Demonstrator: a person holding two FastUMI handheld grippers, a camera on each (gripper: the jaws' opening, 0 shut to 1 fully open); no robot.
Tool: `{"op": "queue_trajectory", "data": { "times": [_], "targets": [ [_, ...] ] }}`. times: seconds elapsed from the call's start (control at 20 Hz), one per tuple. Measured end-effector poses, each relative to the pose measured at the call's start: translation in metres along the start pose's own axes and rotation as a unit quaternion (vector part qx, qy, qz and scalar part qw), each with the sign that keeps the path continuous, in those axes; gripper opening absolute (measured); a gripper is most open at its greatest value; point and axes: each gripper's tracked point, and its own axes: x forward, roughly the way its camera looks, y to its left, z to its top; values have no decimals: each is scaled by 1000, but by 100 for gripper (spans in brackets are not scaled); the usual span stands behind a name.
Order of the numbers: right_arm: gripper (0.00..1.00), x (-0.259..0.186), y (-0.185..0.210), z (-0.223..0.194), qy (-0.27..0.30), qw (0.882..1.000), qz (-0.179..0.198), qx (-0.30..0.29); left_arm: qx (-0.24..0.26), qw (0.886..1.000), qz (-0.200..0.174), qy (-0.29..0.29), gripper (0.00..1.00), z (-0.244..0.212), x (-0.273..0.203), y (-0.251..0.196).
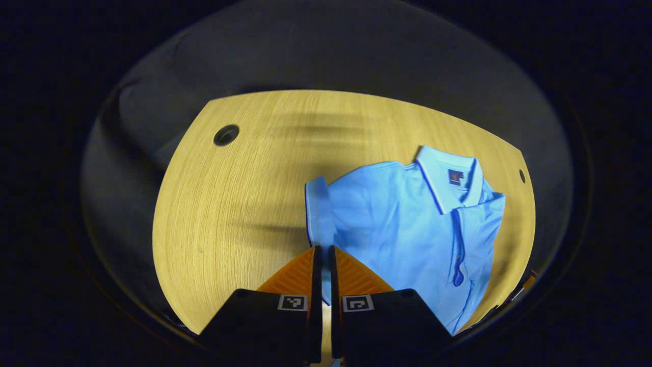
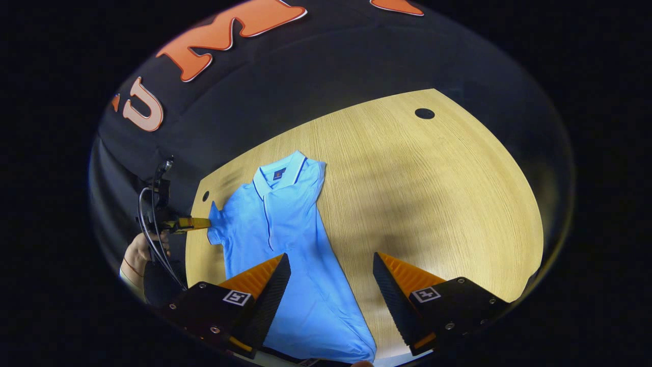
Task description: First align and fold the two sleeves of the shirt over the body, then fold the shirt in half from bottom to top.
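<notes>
Your wooden tabletop [image 1: 239,204] is the biggest thing here, with a small round hole [image 1: 226,134] near its far corner. On it lies the light blue polo shirt [image 1: 402,224], front side up, collar pointing away from you. In the right gripper view the shirt sits on the left part of the tabletop, and its body looks long and narrow. The side nearest your right tongs seems to be tucked in already, but you can't be sure from here.

Your left tongs [image 1: 322,257] are pinched together on the edge of the left sleeve [image 1: 318,204], with a strip of blue cloth between the fingers. In the right gripper view you can see those same tongs and your hand [image 2: 136,255] at the shirt's side, with the sleeve pulled up to a little point.

Your right tongs [image 2: 331,280] are wide apart and hold nothing. They hang above the lower part of the shirt.

So you look to be on the sleeve step. Next, carry that sleeve over the body, lay it flat and straight, then let go. The bottom-to-top fold is not done yet.
</notes>
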Motion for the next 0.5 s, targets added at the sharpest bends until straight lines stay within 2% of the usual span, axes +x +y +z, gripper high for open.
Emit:
{"op": "queue_trajectory", "data": {
  "times": [0.3,0.4,0.5],
  "targets": [
    [98,-16,-13,0,-14,1000,4,2,99,992,-72,-30,11,10,-45,-126],
    [98,-21,-22,-3,-17,1000,4,13,123,988,-88,-31,11,6,-40,-168],
    [98,-25,-30,-8,-17,1000,2,20,137,986,-91,-27,12,0,-36,-188]
  ]
}}
